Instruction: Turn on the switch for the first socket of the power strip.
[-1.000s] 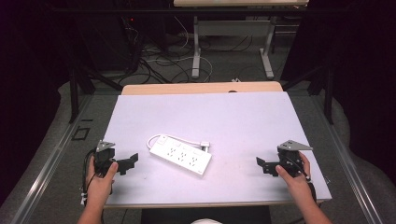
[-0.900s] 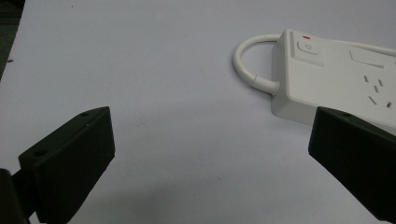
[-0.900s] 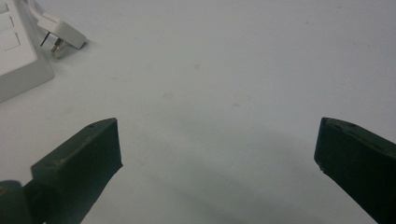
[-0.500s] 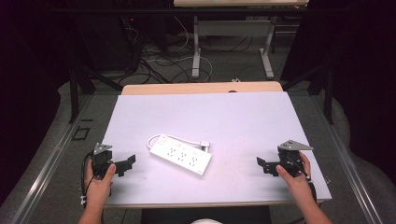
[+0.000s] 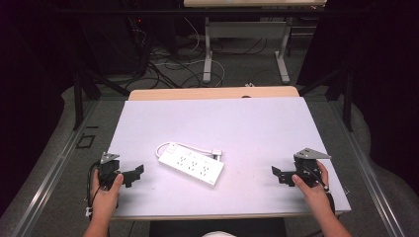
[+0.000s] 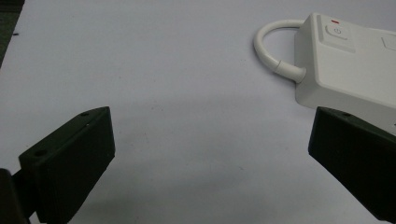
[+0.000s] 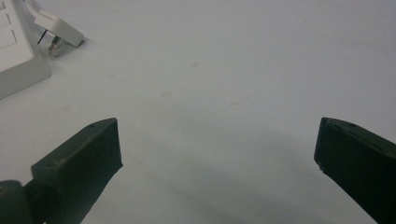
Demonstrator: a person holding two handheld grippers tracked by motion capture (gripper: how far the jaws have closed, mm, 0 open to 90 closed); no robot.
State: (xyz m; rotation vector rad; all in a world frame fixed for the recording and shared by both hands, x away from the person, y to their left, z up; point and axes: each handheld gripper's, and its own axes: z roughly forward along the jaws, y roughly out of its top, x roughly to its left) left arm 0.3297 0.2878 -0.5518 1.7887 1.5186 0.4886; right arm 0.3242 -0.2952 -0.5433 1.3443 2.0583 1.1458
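Note:
A white power strip (image 5: 191, 165) lies flat near the middle of the white table (image 5: 247, 123), its short cable (image 5: 165, 146) looped round its far side to a white plug (image 5: 215, 153). My left gripper (image 5: 134, 174) rests near the front left edge, open, its jaws wide apart and pointing at the strip's switch end (image 6: 341, 56). My right gripper (image 5: 277, 175) sits near the front right edge, open, with bare table between its jaws. The plug (image 7: 58, 29) and a corner of the strip (image 7: 16, 46) lie at the top left of the right gripper view.
A wooden strip (image 5: 212, 93) borders the table's far edge. Beyond it stand table legs (image 5: 207, 54) and loose cables (image 5: 163, 64) on the floor. Metal rails (image 5: 54, 168) run along both sides of the table.
The left gripper has shifted slightly toward the front of the table. The right gripper and the power strip have stayed where they were.

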